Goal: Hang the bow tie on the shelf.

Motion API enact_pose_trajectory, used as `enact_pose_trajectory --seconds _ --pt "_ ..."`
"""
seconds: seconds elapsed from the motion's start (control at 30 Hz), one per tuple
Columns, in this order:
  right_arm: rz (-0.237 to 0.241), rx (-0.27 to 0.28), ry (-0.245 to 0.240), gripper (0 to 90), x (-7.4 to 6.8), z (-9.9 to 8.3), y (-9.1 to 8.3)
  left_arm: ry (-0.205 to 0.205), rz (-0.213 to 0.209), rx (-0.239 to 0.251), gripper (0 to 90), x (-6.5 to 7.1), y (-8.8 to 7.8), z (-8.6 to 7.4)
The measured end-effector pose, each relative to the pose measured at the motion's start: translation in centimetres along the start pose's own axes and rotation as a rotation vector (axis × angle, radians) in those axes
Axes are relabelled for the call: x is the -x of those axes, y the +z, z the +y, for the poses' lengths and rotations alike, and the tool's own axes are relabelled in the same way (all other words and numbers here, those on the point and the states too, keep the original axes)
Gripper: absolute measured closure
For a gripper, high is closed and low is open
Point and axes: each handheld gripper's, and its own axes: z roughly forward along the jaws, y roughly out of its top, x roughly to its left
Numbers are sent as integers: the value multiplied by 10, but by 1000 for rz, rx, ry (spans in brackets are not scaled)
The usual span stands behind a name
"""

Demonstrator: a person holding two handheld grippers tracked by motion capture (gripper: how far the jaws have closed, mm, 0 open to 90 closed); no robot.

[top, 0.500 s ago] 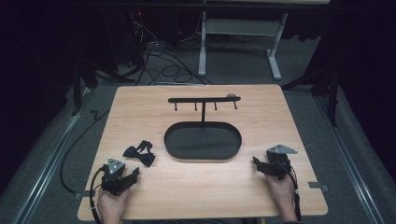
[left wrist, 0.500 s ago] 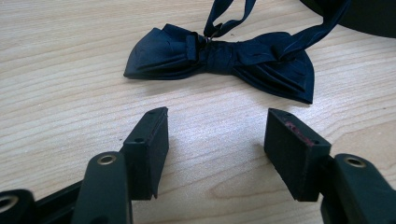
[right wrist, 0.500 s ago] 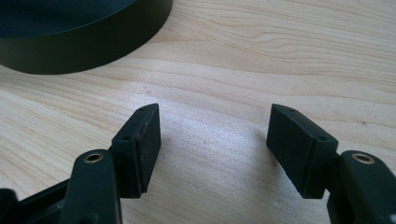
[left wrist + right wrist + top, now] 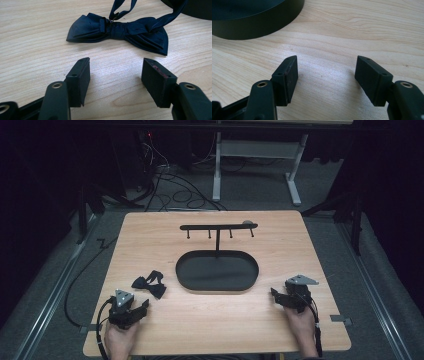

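Bow tie (image 4: 149,284) sits flat on the wooden desk (image 4: 215,320), front-left area, just left of the oval black tray (image 4: 217,271) w/ the hook rack (image 4: 218,226) standing at its far edge. It's dark navy, strap looped up behind it toward the tray.

Left gripper (image 4: 139,306) is near the desk's front-left corner, held in the person's left hand (image 4: 120,340), pointing roughly at the tie. In the left gripper view the jaws are spread wide, nothing btwn them, just bare wood. The tie (image 4: 120,31) lies ahead of the tips, not touching them, a strip of desk in btwn. It's slightly off-centre: the knot lines up about w/ the gap, right wing reaches past the right jaw's line.

Right gripper (image 4: 278,295) is over on the front-right side, in the right hand (image 4: 300,320), well apart from the tie, jaws aimed at the tray. Right gripper view: jaws also spread, empty, tray wall (image 4: 257,25) ahead & to the left of them, not touching.
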Motion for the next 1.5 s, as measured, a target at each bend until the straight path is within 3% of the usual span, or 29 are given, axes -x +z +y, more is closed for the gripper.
enact_pose_trajectory --seconds 1.0,1.27,1.5 --pt "-2 -1 5 372 -1 1 1 -9 3 -1 398 1 0 0" --pt "5 1 -7 365 -2 1 1 -49 -29 7 398 -6 -3 0" --pt "6 1 -7 364 -2 1 1 -54 -35 38 400 -6 -15 4"
